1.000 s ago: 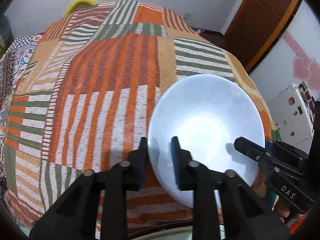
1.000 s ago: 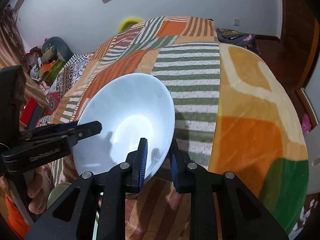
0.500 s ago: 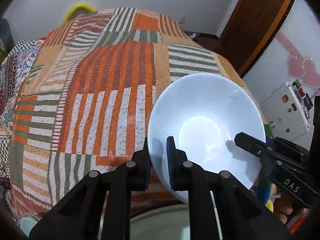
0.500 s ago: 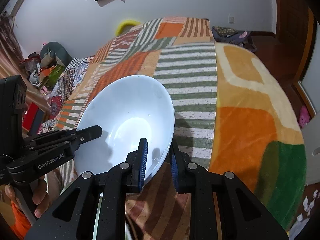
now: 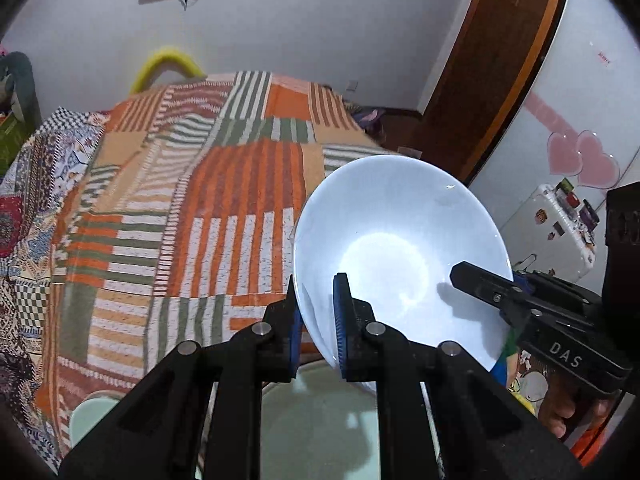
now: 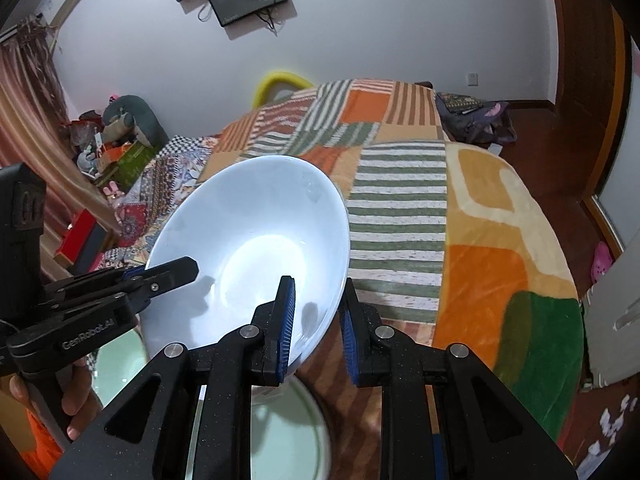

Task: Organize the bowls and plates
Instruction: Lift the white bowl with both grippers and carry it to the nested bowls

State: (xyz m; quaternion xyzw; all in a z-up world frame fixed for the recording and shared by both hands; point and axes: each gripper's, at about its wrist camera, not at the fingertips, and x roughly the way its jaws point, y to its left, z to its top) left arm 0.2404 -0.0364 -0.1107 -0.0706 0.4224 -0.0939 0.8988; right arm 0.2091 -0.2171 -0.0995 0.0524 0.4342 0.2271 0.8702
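Observation:
A large white bowl (image 5: 396,248) is held in the air between both grippers, above the bed. My left gripper (image 5: 318,320) is shut on its left rim. My right gripper (image 6: 316,320) is shut on its right rim; the bowl also shows in the right wrist view (image 6: 252,240). The right gripper shows in the left wrist view (image 5: 500,296), and the left gripper in the right wrist view (image 6: 160,280). Directly below the bowl lies a pale green plate (image 5: 320,424), also in the right wrist view (image 6: 288,436). A second pale green dish (image 5: 92,412) lies at lower left.
A patchwork striped blanket (image 5: 192,208) covers the bed. A white case (image 5: 560,232) stands by the wall on the right. Clutter and toys (image 6: 116,128) sit at the left beside a curtain. A brown door (image 5: 488,64) is at the back right.
Both grippers have lifted the white bowl and drawn it back toward me. The pale green plate has come into view under it.

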